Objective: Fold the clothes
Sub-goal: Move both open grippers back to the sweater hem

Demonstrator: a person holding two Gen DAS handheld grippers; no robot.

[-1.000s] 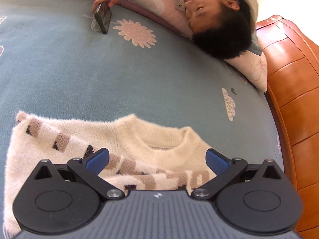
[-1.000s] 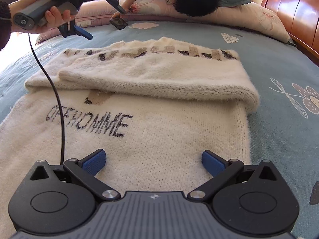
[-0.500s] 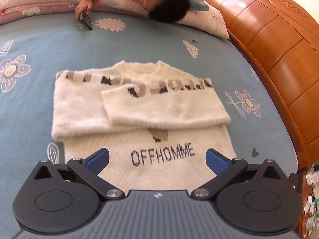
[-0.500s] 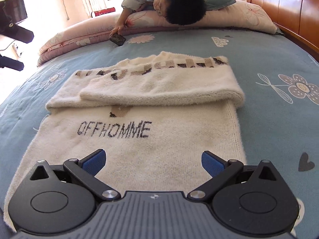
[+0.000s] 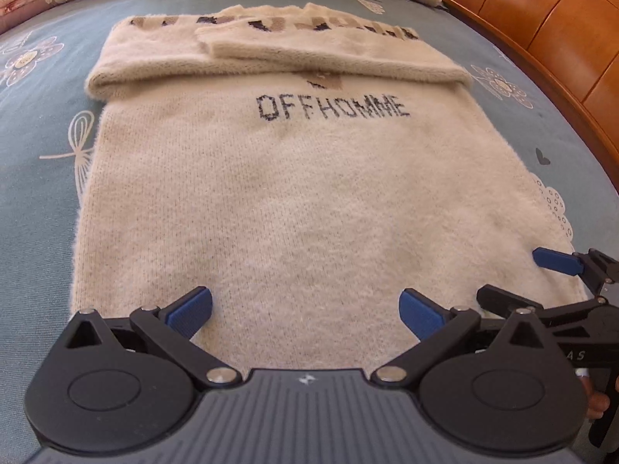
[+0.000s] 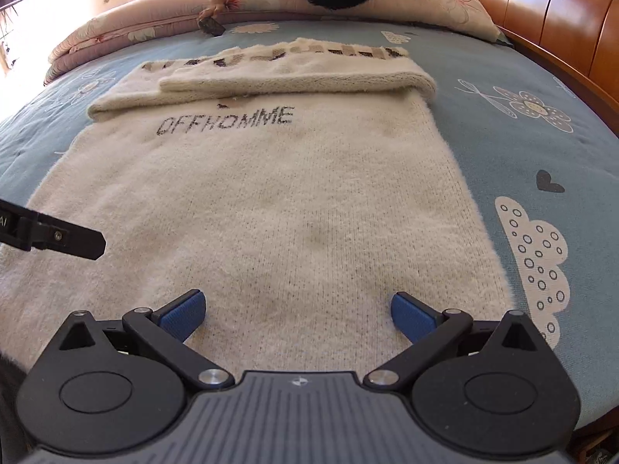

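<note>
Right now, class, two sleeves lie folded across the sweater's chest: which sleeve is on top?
The sleeve folded in from the headboard side lies on top. Its cuff edge stops partway across, overlapping the other sleeve, which runs beneath it to the sweater's opposite edge.

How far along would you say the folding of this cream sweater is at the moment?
Partly done. Both sleeves already lie folded across the chest of the sweater, above the OFFHOMME lettering. Nothing is gripped: the left gripper and right gripper are both open near the hem. The body lies flat on the blue bedsheet, so the likely remaining step is folding the hem up towards the collar.
</note>
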